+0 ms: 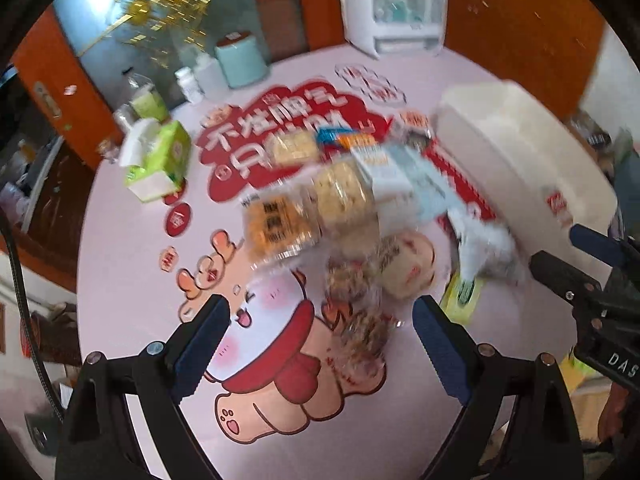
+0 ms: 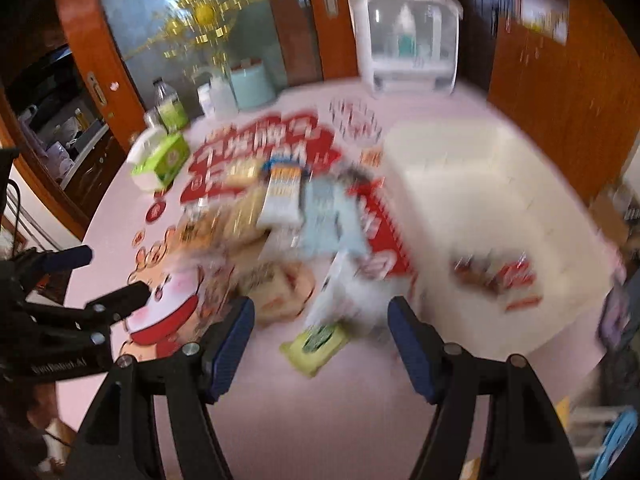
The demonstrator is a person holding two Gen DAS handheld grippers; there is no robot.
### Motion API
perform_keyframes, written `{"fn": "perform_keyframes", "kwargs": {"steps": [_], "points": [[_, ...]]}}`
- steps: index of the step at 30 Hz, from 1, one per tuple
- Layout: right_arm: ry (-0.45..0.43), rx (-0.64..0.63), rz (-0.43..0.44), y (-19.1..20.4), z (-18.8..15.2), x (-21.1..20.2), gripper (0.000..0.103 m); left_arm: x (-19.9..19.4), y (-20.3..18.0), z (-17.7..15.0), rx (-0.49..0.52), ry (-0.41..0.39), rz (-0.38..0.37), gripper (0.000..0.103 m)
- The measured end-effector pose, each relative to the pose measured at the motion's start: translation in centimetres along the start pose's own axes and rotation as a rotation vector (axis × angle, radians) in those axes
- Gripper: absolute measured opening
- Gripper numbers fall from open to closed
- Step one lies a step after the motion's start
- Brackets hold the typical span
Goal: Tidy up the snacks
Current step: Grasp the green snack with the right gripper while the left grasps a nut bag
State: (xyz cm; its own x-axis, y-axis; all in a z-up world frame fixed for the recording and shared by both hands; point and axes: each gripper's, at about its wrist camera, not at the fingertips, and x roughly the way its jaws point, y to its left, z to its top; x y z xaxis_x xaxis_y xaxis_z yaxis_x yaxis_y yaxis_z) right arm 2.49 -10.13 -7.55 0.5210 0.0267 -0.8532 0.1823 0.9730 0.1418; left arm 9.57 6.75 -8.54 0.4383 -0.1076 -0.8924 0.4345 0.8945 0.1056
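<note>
Nearest in each wrist view is that gripper's own pair of blue-padded fingers, spread wide with nothing between them: the left gripper (image 1: 320, 324) hangs over the cartoon print on the pink table (image 1: 120, 240), and the right gripper (image 2: 321, 330) hangs over bare pink surface. Just past the right gripper's fingers lies one yellow-green packet (image 2: 314, 343), flat on the table. Beyond the fingers is the snack pile (image 1: 352, 208), loosely heaped near the table's middle; blur makes an exact count impossible, but the left view shows at least two clear packs of round biscuits (image 1: 280, 226), one pale bun-like pack (image 1: 408, 266), one nutty bar pack (image 1: 354, 312) and one light-blue bag (image 1: 424, 188). To the right of the pile stands one cream bin (image 1: 524, 152), with a couple of red packets (image 2: 496, 276) inside it. Farther left sits one green tissue box (image 1: 154, 160). At the far edge stand one mint canister (image 1: 242, 62) and one white cabinet (image 1: 394, 8).
</note>
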Motion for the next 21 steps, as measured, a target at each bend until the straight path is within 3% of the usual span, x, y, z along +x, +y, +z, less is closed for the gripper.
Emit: {"fn": "perform_keyframes", "kwargs": {"steps": [7, 12, 21], "points": [[0.199, 0.171, 0.061, -1.2, -3.1, 5.2, 0.07, 6.4, -1.2, -2.2, 0.092, 0.134, -0.108, 0.092], [0.237, 0.247, 0.021, -2.4, -3.5, 7.3, 0.069, 10.0, -1.4, -2.9, 0.082, 0.206, -0.139, 0.092], [0.294, 0.31, -0.03, -2.4, -2.3, 10.8, 0.069, 13.1, -1.1, -3.5, 0.046, 0.27, -0.169, 0.092]]}}
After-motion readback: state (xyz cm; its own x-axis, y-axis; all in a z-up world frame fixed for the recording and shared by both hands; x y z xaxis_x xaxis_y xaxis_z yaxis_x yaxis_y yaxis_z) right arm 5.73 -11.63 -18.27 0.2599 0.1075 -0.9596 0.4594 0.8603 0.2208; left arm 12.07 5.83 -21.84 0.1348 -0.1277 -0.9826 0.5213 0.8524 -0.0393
